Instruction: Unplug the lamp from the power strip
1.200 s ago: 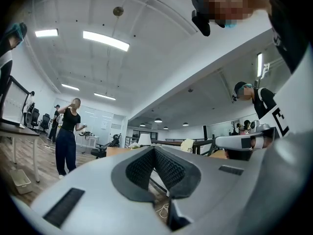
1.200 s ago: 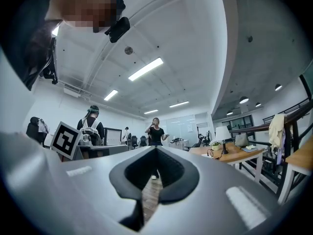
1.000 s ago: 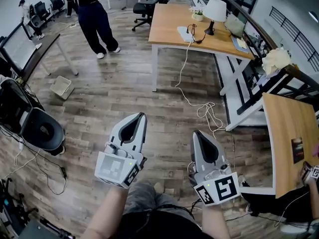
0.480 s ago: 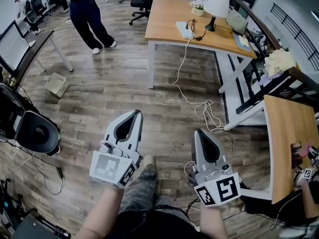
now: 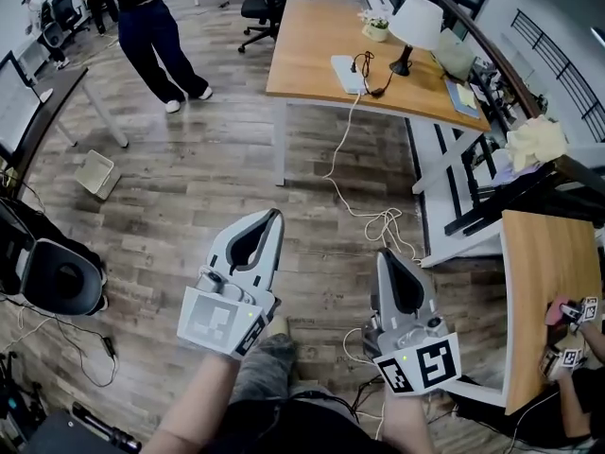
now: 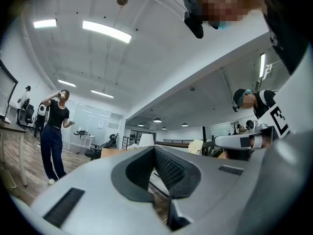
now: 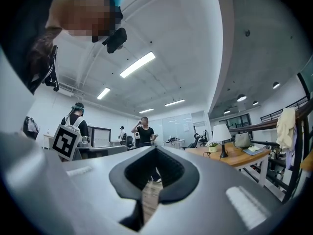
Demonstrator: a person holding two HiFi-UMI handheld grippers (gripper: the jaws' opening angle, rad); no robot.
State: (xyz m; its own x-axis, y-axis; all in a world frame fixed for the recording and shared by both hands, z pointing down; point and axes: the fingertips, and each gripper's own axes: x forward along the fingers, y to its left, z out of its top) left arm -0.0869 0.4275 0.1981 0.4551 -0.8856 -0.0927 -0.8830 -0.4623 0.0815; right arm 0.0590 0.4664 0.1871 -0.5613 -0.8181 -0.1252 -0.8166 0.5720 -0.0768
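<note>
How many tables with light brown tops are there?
2: one table far ahead, holding the lamp, and another table at the head view's right edge. Others may be hidden.

Bright ceiling-strip light, sharp, strong fisheye edges

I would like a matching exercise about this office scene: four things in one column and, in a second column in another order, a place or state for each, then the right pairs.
Column 1
1. lamp
2. white cable
3. basket
4. left gripper

Column 2
A. on the wooden floor, near the head view's left edge
B. jaws together, nothing between them
C. standing on the wooden desk, near the power strip
D. hanging from the desk and looped on the floor

Pairs: 1-C, 2-D, 3-A, 4-B
</note>
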